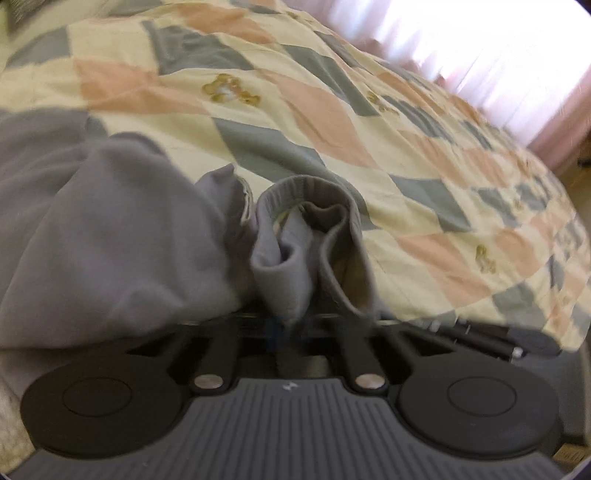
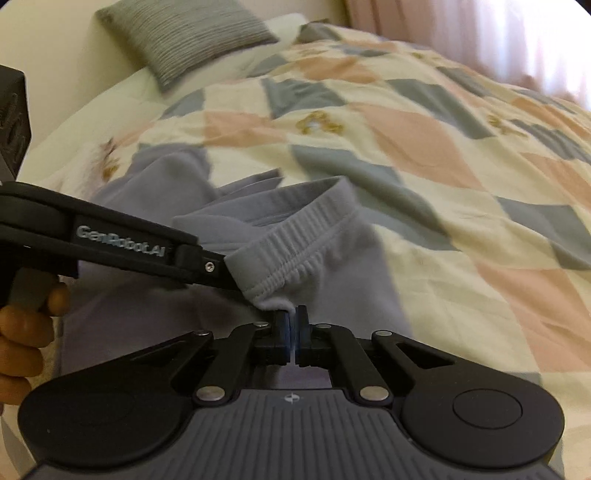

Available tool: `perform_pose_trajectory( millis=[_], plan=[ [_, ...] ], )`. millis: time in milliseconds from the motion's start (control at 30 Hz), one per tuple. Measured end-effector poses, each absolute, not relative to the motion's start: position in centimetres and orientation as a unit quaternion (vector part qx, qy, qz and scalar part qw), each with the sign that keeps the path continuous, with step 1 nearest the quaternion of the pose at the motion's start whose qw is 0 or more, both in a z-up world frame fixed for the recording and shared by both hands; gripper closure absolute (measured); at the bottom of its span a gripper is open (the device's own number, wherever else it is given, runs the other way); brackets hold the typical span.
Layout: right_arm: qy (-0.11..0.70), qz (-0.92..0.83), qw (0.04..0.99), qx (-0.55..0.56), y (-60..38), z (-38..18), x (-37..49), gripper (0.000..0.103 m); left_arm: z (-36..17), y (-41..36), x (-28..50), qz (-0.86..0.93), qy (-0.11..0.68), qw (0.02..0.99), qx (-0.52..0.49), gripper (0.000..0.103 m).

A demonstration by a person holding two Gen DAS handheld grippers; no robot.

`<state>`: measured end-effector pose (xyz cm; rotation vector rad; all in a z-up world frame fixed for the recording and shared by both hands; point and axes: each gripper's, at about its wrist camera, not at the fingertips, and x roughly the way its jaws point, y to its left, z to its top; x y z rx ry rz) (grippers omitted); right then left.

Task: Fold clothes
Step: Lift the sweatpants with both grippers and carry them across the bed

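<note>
Both grippers have hold of the waistband (image 2: 295, 236) of a pair of lavender-grey sweatpants (image 2: 343, 295), which lie on the bed quilt (image 2: 443, 155) with the legs bunched away to the left of the fingers. The right gripper (image 2: 293, 321) has its blue pads (image 2: 283, 325) nearly pressed together, with a thin fold of the waistband's lower edge pinched just at their tips. The left gripper (image 2: 231, 275) reaches in from the left, its slim fingers closed on the waistband's near corner; in its own wrist view the cloth rises in a puckered fold straight up from between its fingers, which are hidden under it. I take it the two are gripping the band at neighbouring spots so the pants can be lifted and drawn out flat before any fold is made. Beyond the fingertips and off to their right the patchwork quilt is open and flat, good room to spread the garment. A striped pillow (image 2: 184, 37) sits well beyond, to the left, and curtains (image 2: 498, 33) hang past the far edge.
</note>
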<state>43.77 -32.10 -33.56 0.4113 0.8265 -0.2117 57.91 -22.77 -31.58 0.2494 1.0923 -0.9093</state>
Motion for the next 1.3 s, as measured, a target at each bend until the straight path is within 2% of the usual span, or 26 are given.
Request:
perform_pose_trajectory(
  millis=[67, 133, 167, 200, 233, 267, 367, 567, 833, 1100, 1300],
  plan=[
    [0.390, -0.105, 0.893, 0.199, -32.4, -33.5, 43.9, 0.064, -31.0, -22.6, 57.4, -0.419, 0.488, 0.756, 0.120, 0.100],
    [0.385, -0.101, 0.900, 0.176, -32.1, -33.5, 44.6, 0.061, -30.3, -22.5, 56.9, -0.418, 0.477, 0.762, 0.129, 0.100],
    [0.387, -0.095, 0.900, 0.174, -32.1, -33.7, 45.1, 0.063, -29.8, -22.4, 56.6, -0.419, 0.472, 0.764, 0.135, 0.101],
    [0.386, -0.086, 0.900, 0.184, -32.1, -33.9, 45.3, 0.074, -29.1, -22.3, 56.3, -0.421, 0.464, 0.767, 0.141, 0.101],
    [0.386, -0.077, 0.899, 0.193, -32.2, -34.1, 45.6, 0.099, -28.4, -22.1, 55.8, -0.424, 0.454, 0.770, 0.149, 0.101],
    [0.377, -0.080, 0.900, 0.203, -32.3, -33.9, 45.3, 0.101, -27.6, -21.9, 55.4, -0.427, 0.443, 0.772, 0.156, 0.101],
    [0.320, -0.125, 0.908, 0.240, -32.9, -31.5, 41.8, 0.101, -24.2, -21.3, 53.5, -0.441, 0.407, 0.780, 0.177, 0.101],
    [0.196, -0.200, 0.907, 0.314, -34.9, -23.8, 28.1, 0.101, -14.6, -21.8, 47.7, -0.496, 0.295, 0.786, 0.219, 0.102],
    [0.092, -0.264, 0.883, 0.378, -32.5, -15.9, 9.3, 0.101, -2.6, -25.6, 33.9, -0.609, 0.147, 0.739, 0.247, 0.102],
    [0.029, -0.314, 0.872, 0.375, -26.9, -10.0, -5.6, 0.101, 4.2, -25.7, 20.4, -0.660, 0.067, 0.709, 0.237, 0.102],
    [0.000, -0.315, 0.874, 0.371, -23.5, -6.8, -15.3, 0.101, 6.3, -26.1, 10.2, -0.684, 0.034, 0.680, 0.261, 0.102]
  ],
)
